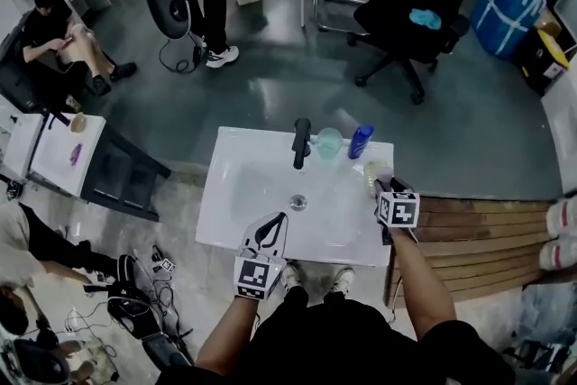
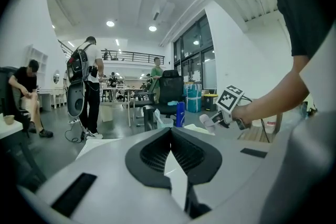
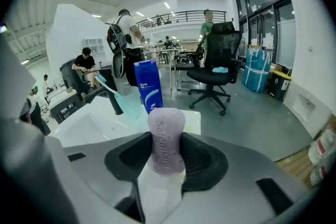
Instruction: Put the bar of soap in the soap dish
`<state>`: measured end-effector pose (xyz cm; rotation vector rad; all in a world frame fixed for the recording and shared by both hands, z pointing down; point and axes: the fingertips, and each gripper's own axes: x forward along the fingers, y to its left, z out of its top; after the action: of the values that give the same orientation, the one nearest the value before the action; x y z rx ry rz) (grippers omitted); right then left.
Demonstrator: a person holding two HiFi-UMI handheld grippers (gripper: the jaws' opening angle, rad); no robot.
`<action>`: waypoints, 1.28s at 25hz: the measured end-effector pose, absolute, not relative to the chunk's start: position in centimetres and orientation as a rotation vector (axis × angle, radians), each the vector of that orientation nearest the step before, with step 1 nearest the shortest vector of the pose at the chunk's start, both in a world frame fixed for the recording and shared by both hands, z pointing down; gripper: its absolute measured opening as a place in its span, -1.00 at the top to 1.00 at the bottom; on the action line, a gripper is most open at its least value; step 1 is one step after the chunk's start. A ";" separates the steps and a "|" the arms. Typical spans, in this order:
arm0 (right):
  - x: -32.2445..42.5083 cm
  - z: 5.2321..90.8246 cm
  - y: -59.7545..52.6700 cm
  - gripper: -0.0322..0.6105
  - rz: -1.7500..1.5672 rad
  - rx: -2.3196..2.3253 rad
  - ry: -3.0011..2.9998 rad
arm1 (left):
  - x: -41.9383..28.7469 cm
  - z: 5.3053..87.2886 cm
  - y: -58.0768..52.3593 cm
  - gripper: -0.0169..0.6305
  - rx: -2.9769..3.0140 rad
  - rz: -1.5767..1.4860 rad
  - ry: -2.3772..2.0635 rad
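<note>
A lilac bar of soap (image 3: 167, 145) stands on end between the jaws of my right gripper (image 3: 167, 157), which is shut on it. In the head view the right gripper (image 1: 382, 187) hovers at the right rim of the white sink (image 1: 236, 221), just in front of a pale round soap dish (image 1: 376, 169). Whether the soap touches the dish is hidden. My left gripper (image 1: 270, 228) rests over the sink's front edge, its jaws shut with nothing between them (image 2: 170, 136). From the left gripper view, the soap (image 2: 206, 120) pokes out of the right gripper.
A black faucet (image 1: 301, 142), a teal cup (image 1: 329, 142) holding a toothbrush and a blue bottle (image 1: 361, 140) line the sink's back edge. Wooden slats (image 1: 478, 221) lie to the right. A black office chair (image 1: 410, 22) and people stand farther back.
</note>
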<state>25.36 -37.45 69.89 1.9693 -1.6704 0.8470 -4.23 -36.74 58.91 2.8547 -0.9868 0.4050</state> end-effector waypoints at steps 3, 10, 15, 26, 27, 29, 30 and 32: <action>26.0 71.3 -38.3 0.32 0.872 1.951 -1.624 | -4.5 59.4 -36.5 0.89 2.850 0.417 -1.002; 27.0 74.7 -39.5 0.32 1.001 1.896 -1.497 | -7.0 60.6 -37.7 0.89 2.757 0.399 -1.089; 27.1 75.4 -39.5 0.31 1.033 1.890 -1.457 | -8.4 60.5 -38.0 0.89 2.727 0.410 -1.145; 27.5 71.5 -40.4 0.33 0.889 1.990 -1.576 | -7.2 60.9 -37.8 0.89 2.734 0.424 -1.116; 27.4 69.9 -40.5 0.33 0.849 2.006 -1.615 | -7.0 60.8 -37.9 0.89 2.738 0.420 -1.111; 27.0 66.5 -40.2 0.36 0.757 2.037 -1.686 | -6.5 60.4 -38.1 0.89 2.744 0.411 -1.100; 26.8 64.7 -39.9 0.40 0.701 2.055 -1.714 | -6.0 60.1 -38.2 0.89 2.750 0.400 -1.093; 26.0 61.4 -38.9 0.46 0.583 2.091 -1.764 | -4.9 59.2 -38.3 0.89 2.772 0.370 -1.075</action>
<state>26.00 -38.93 61.42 2.0905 -1.7636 0.5832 -4.93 -38.29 59.18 2.7717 -1.0750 0.3703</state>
